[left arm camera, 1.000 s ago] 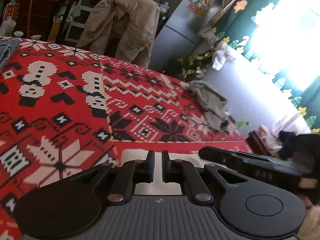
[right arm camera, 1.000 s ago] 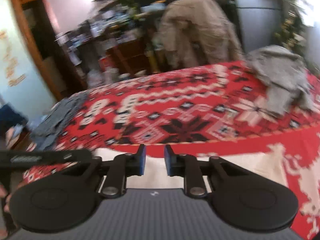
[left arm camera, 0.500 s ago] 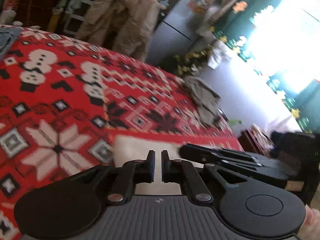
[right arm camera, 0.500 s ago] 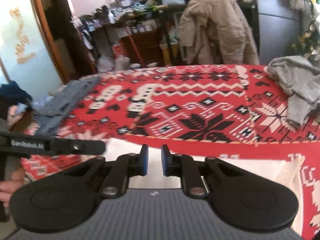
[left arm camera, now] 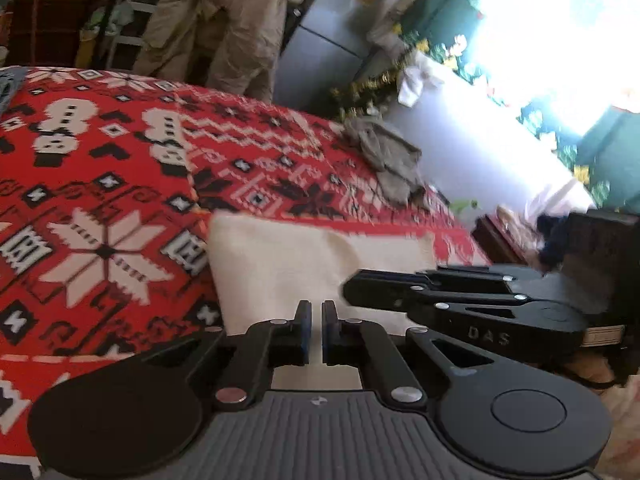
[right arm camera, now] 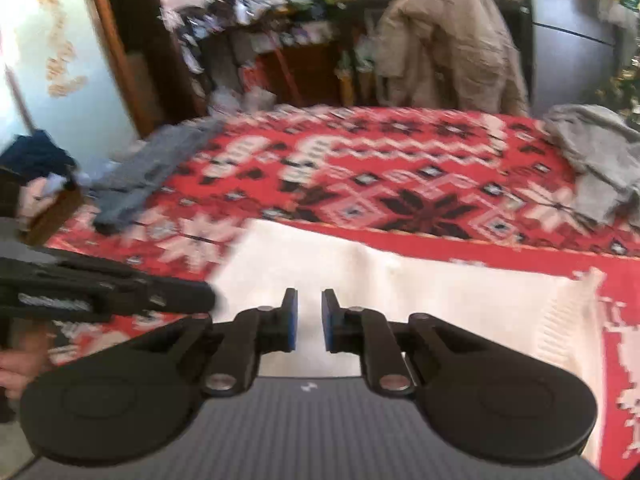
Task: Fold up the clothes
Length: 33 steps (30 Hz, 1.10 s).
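— Both grippers have slid closer over the cream garment [left arm camera: 280,256] at the red blanket's [left arm camera: 100,184] near edge; beyond lies open blanket.
— Left gripper [left arm camera: 316,330] pinches the cloth, tilted down; right gripper [right arm camera: 308,320] stands slightly apart, empty.

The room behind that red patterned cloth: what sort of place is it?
Probably a lived-in home: a beige jacket hangs over a chair, cluttered shelves line the wall, and a grey fridge stands nearby.

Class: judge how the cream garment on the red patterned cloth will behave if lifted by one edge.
The cream garment lies flat with a soft crease, so it probably droops and folds when lifted. Its ribbed knit edge suggests some stretch. It would likely drag on the red patterned cloth rather than slide.
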Each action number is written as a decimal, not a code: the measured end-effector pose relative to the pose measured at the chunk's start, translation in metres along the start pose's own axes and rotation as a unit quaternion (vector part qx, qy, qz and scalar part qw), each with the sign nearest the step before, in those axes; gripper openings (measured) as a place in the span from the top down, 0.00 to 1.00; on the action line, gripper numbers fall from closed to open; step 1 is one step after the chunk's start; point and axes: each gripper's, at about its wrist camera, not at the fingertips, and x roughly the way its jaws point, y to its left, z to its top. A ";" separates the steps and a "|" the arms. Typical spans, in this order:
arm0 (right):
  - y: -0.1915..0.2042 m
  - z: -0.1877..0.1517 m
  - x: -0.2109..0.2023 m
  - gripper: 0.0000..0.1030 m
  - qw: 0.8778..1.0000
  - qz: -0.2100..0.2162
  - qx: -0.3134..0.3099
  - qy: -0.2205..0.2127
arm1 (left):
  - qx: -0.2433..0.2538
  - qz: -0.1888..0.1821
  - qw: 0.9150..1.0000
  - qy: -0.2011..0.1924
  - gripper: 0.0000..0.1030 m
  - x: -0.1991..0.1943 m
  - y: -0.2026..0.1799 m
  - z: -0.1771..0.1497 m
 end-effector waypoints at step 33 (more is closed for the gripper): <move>0.047 -0.043 -0.035 0.87 0.994 -0.003 -0.083 0.075 | 0.040 0.012 0.998 0.038 0.96 -0.032 -0.031 -0.052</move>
